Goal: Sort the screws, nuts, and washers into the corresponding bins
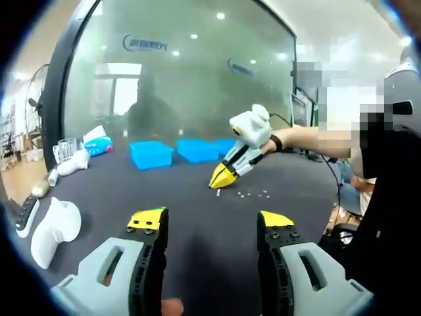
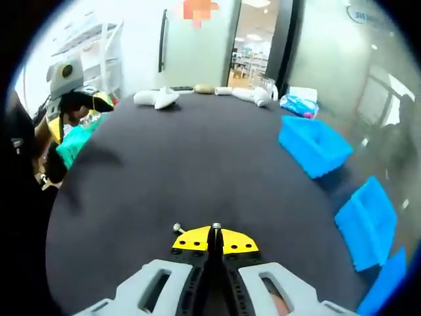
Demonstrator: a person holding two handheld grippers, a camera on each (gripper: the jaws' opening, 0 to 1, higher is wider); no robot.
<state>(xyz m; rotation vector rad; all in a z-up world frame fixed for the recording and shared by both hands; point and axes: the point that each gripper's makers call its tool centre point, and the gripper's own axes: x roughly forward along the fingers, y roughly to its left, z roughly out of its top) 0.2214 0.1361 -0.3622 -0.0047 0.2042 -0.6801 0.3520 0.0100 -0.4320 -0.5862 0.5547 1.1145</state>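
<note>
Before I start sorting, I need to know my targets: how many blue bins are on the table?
3, in a row along the table's far edge: one, the next, the last partly cut off.

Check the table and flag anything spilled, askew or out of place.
Nothing looks spilled or damaged. A few small loose parts lie on the dark table near the right gripper, not yet in the blue bins; one screw sits beside its shut jaws.

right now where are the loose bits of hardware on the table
In the left gripper view, the small hardware pieces lie on the dark table just right of the right gripper, in front of the blue bins.
</note>
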